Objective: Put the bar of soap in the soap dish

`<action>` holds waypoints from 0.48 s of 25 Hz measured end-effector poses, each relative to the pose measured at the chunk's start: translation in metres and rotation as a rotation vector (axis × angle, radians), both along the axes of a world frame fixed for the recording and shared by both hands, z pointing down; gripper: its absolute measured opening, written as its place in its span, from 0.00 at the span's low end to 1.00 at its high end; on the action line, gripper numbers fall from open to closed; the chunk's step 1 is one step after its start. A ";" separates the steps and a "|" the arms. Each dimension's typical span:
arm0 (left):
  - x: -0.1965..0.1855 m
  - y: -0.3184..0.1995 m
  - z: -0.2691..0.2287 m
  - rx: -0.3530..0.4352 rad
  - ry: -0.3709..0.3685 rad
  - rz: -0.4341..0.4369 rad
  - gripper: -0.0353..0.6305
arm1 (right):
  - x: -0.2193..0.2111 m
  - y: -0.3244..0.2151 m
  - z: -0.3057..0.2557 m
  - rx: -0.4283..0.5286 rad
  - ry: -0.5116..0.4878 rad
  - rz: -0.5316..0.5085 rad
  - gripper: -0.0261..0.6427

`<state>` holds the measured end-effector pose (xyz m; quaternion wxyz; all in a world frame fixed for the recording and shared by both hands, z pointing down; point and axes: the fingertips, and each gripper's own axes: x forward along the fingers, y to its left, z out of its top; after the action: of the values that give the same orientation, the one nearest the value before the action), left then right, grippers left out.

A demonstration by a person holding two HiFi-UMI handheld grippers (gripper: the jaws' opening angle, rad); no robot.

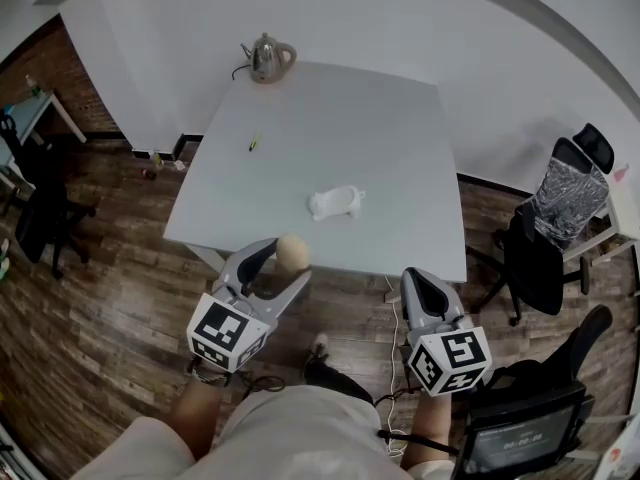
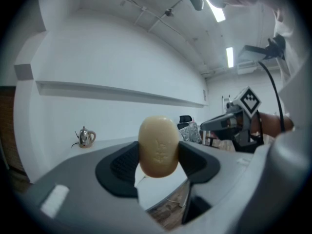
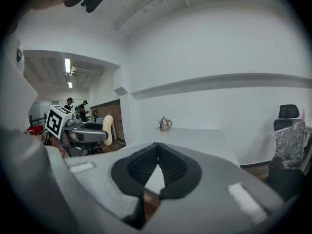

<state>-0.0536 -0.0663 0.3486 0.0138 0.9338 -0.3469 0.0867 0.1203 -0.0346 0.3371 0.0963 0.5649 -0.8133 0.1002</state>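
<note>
A tan oval bar of soap [image 1: 292,252] is clamped between the jaws of my left gripper [image 1: 288,260], held just short of the white table's near edge [image 1: 300,258]. In the left gripper view the soap [image 2: 158,146] stands on end between the two black pads. A white soap dish [image 1: 335,203] lies on the table, beyond the soap and slightly to its right. My right gripper [image 1: 419,284] hovers off the table's near right corner with its jaws closed together and nothing between them; its pads [image 3: 171,167] meet at the tips.
A metal kettle [image 1: 267,58] stands at the table's far left corner, and a small pen [image 1: 254,142] lies on the left side. Black office chairs [image 1: 545,238] stand to the right and another [image 1: 40,203] to the left. The floor is wood.
</note>
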 end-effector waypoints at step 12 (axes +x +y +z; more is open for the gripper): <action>0.021 -0.041 0.002 -0.013 -0.007 -0.025 0.46 | 0.018 -0.050 0.001 -0.004 -0.004 -0.029 0.04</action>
<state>-0.0327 -0.1070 0.3510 0.0200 0.9290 -0.3579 0.0919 0.1380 -0.0848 0.3386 0.0973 0.5525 -0.8215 0.1017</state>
